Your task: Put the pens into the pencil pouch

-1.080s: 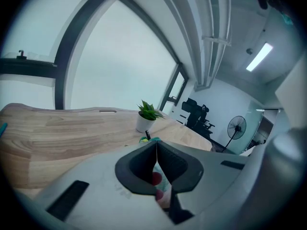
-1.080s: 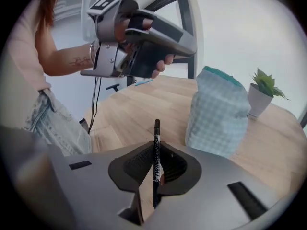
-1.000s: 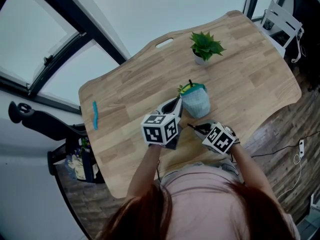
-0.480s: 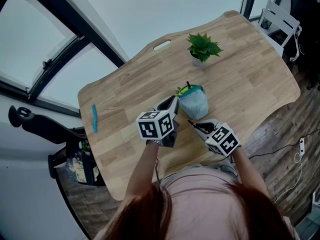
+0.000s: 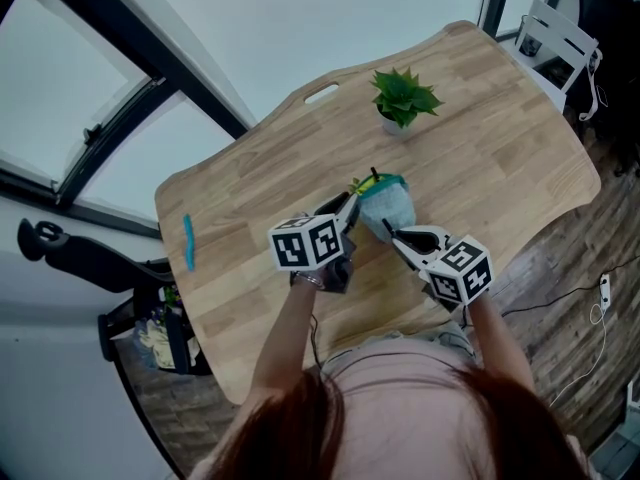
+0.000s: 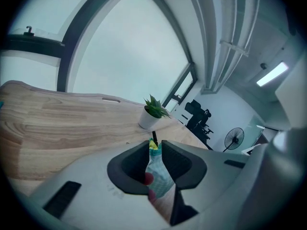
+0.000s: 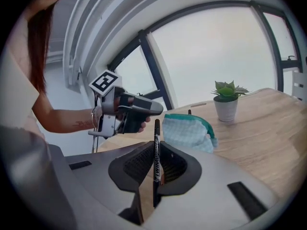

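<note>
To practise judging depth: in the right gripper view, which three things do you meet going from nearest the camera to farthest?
black pen → pouch → potted plant

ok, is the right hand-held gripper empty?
No: the right gripper view shows a black pen clamped upright between the jaws of the right hand-held gripper.

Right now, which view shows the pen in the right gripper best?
The right gripper view: the black pen stands upright, clamped between the jaws, its barrel and print visible. The head view shows only a thin dark sliver of it beside the pouch. The left gripper view does not show it.
</note>
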Tool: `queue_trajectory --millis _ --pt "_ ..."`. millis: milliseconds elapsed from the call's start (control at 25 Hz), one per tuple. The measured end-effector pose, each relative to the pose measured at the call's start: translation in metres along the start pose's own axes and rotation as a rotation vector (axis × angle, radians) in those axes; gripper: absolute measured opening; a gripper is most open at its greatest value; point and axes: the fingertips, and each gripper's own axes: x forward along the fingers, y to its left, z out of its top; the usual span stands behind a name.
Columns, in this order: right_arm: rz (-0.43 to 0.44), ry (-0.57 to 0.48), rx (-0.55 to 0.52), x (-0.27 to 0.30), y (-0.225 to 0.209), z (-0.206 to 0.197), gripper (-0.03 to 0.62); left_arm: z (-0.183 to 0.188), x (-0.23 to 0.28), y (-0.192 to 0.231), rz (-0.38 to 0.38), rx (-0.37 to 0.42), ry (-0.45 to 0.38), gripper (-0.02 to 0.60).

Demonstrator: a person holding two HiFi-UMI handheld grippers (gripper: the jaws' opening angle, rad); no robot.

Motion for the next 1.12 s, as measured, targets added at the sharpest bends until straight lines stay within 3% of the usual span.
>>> queue_trajectory --millis 360,600,880,1000,1120 --pt "0.002 -0.123 0.072 -0.003 -0.019 0.037 0.034 0.001 0.013 0.002 -0.043 -0.055 0.060 0.097" --pt "0.012 -0.249 0.150 -0.005 -0.038 0.075 0.034 0.000 0.019 0.007 -0.126 -0.197 0.084 0.109" --pt "-0.005 -0.379 0.189 -0.001 -0.060 0.119 0.034 -0.005 0.025 0.011 -0.187 -0.277 0.126 0.110" --pt "-0.018 -0.409 0.176 0.005 -0.065 0.132 0.034 -0.009 0.027 0.010 -0.201 -0.286 0.146 0.109" --pt "-0.011 -0.428 0.171 0.010 -0.067 0.143 0.034 -0.011 0.028 0.005 -0.209 -0.243 0.163 0.069"
